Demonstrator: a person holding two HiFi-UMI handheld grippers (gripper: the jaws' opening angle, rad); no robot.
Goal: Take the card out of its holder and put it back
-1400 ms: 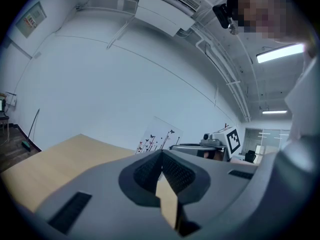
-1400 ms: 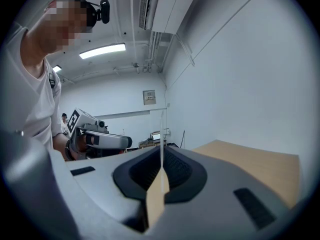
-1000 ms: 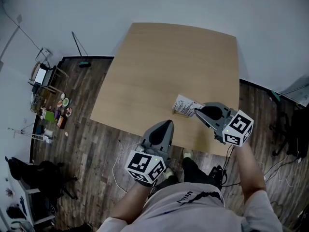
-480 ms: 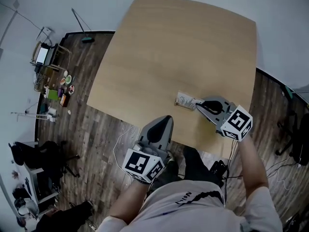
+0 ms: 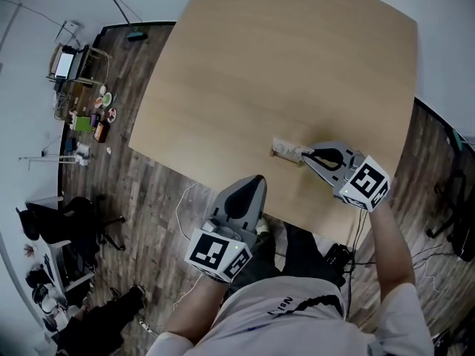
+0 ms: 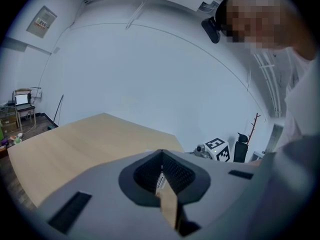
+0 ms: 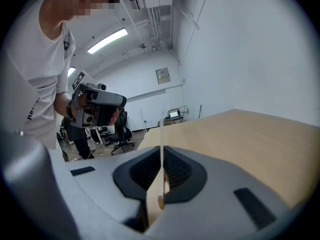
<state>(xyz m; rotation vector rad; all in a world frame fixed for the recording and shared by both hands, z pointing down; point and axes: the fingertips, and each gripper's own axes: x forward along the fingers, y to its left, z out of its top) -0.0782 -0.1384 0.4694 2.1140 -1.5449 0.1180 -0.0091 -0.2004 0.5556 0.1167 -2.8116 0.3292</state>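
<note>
In the head view my right gripper (image 5: 310, 156) is shut on the white printed card (image 5: 286, 149), holding it on edge over the near right part of the wooden table (image 5: 245, 80). A small brown holder (image 5: 272, 153) shows at the card's left end; whether the card sits in it is unclear. The right gripper view shows the card (image 7: 161, 139) as a thin upright line pinched between the jaws. My left gripper (image 5: 254, 186) hangs shut and empty off the table's near edge, and its own view shows the jaws (image 6: 161, 176) together.
The table's near edge (image 5: 200, 180) runs just beyond the left gripper, with dark wood floor and a white cable (image 5: 182, 206) below. Shelves with clutter (image 5: 85, 102) stand far left. The right gripper's marker cube (image 6: 217, 149) shows in the left gripper view.
The right gripper has turned the card from nearly flat to on edge and brought it lower over the table. The left gripper has hardly moved.
</note>
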